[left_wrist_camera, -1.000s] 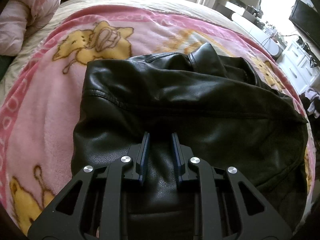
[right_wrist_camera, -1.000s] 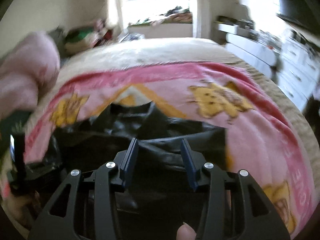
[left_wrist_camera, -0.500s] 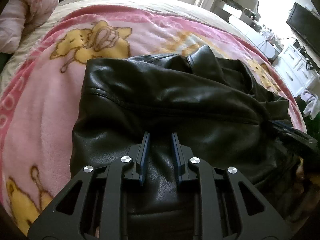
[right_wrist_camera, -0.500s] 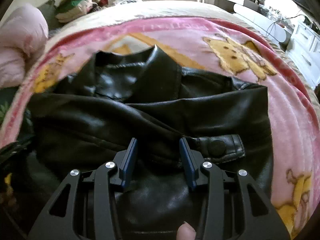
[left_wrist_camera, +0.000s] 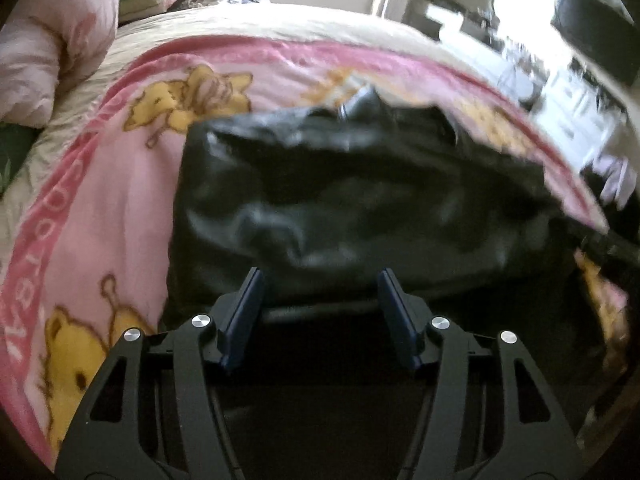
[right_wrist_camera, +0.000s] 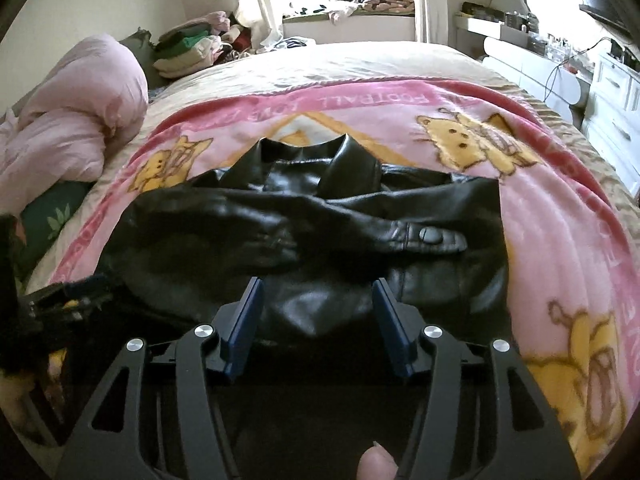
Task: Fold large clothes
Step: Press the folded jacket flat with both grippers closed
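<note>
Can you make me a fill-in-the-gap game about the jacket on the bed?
1. The jacket is coloured ____.
2. It lies on a blanket that is mostly ____.
3. The cartoon bears on the blanket are ____.
4. The right gripper has its blue fingers ____.

Missing words: black; pink; yellow; open

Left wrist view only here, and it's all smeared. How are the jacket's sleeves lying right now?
Observer: The right wrist view is sharp. One sleeve lies folded across the black jacket, running left to right in the picture.
Operator: Where does its cuff end up?
Observer: The cuff, with a snap button showing, rests on the jacket's body, short of its right edge and off the pink blanket.
</note>
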Tool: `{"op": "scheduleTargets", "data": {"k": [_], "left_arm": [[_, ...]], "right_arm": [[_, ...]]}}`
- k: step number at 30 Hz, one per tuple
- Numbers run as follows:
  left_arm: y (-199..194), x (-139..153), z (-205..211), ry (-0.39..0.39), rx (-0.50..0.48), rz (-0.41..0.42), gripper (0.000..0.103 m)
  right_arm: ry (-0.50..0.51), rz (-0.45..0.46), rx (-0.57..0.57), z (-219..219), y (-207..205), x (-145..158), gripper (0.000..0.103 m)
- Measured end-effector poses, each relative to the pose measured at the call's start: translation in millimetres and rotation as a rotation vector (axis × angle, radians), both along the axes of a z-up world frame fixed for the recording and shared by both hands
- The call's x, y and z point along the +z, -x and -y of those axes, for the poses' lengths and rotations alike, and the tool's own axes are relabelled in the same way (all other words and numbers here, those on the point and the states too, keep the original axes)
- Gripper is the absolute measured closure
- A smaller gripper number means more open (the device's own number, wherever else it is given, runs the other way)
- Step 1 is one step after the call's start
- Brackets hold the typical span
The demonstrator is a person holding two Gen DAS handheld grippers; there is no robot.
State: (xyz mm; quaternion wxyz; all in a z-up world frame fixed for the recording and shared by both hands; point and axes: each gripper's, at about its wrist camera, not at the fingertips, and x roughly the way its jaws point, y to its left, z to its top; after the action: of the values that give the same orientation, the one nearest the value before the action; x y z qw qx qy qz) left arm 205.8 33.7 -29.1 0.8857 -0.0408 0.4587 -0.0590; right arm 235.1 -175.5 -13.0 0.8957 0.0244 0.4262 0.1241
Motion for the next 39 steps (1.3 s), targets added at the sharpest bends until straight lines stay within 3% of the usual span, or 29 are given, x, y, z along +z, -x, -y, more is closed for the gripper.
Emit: {"op": "scheduleTargets", "data": {"k": [8,13,16,24,30,34,39], "left_arm": [[1,-21,-1,-0.021,-0.007,-0.032,0.052],[1,-21,-4,0.006,-0.008,-0.031,0.052],[2,-20,-4,0.011,-0.007,-0.024,0.052],[3,-19,-7,0.026,-0.003,-0.023,0.052],[6,-15,-7,0.037,-0.002,-0.019,0.050],[7,-14,-6,0.049,-0.007,-0.025,0.043],[10,-12,-2,0.038,-0.014,-0.026,0.033]], "right_arm": [[0.034,-0.017,-0.002,-11,3,-9,0.044],[0.058,-0.170,-0.067,-2,-11,-47,0.044],[0.003,-0.157,-0.084,5,-8,-60,0.043],[-0.057,-0.113,-0.106,12,2,-42,0.043],[-0.105,-0.083,-0.111,15,19,-29,0.035],[-0.119,-0.072,-0.116,17,24,-22,0.017],[-0.120,-0.068,-0.110,16,31,-18,0.008]]}}
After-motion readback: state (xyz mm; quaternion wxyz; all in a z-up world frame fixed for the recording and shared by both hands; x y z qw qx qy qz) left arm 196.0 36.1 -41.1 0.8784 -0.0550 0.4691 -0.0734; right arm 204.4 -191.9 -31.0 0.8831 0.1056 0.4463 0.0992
